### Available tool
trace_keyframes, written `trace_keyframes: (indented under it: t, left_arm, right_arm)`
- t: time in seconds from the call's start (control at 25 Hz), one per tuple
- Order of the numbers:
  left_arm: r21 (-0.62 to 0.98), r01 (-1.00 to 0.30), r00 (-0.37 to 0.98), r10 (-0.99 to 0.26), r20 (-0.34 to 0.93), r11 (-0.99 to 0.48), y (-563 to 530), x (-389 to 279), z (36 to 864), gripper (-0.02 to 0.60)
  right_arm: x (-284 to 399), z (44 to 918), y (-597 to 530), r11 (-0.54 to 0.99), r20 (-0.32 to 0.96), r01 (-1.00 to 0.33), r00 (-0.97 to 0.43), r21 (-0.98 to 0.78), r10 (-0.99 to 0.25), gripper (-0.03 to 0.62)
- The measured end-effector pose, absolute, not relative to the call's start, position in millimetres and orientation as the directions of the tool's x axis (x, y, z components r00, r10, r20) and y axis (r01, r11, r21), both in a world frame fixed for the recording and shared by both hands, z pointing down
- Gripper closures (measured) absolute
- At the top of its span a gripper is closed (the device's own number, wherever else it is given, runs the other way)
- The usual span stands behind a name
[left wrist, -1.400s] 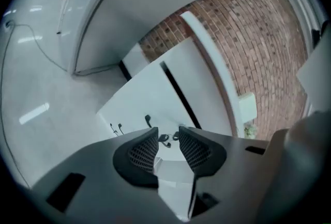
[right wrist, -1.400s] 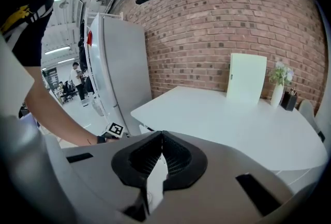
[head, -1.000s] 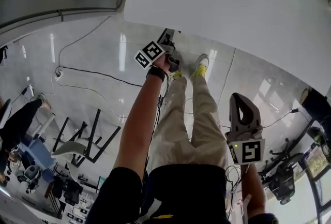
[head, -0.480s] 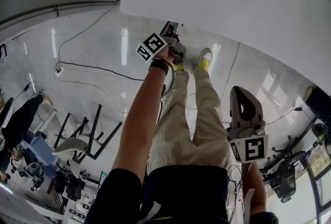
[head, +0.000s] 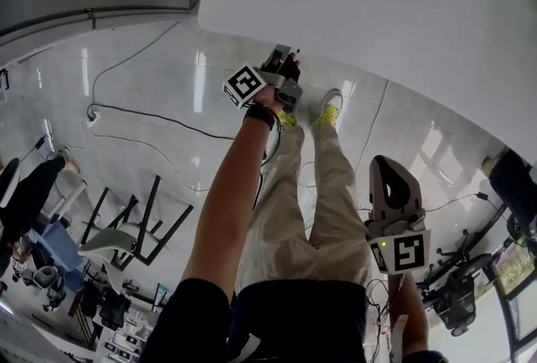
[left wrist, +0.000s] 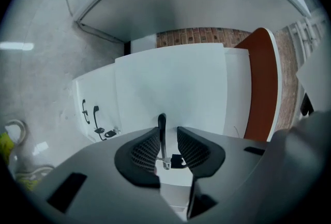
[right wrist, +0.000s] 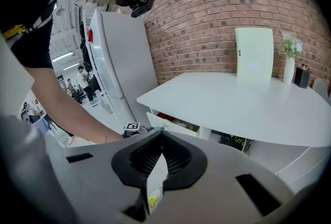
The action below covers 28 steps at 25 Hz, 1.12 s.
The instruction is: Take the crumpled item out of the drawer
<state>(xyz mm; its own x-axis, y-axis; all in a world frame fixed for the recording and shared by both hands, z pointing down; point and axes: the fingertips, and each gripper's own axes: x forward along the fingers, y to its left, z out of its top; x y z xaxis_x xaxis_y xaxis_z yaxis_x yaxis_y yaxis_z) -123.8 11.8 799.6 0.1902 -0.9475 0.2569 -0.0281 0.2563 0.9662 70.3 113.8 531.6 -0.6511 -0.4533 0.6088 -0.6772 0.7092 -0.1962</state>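
Grippers: two. My left gripper (left wrist: 168,135) is at the table's edge with the one dark handle (left wrist: 162,129) between its jaws. They have just been closing, but a gap shows on the handle's right side, so there is no clamp. My right gripper (right wrist: 161,135) hangs back by my hip, jaws together, nothing in them.

Drawers: one (right wrist: 172,127), standing a little way out under the table (right wrist: 248,99). A reddish strip of contents shows, and I cannot pick out the crumpled item among it.

Table: one, white, bearing one vase (right wrist: 288,70). One white chair (right wrist: 253,55) stands behind it.

Room: brick wall (right wrist: 207,11), white fridge (right wrist: 121,57), glossy tiled floor (head: 151,93).
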Motion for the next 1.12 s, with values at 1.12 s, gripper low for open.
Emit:
trace_keyframes:
  t: [1.12]
  left_arm:
    - [0.942,0.039,0.173,-0.931,0.322,0.333,100.8,-117.5,798.0,0.545]
  right_arm:
    - [66.4,510.9,121.7,0.711,0.581,-0.678,-0.66,-0.187,-0.476,0.568]
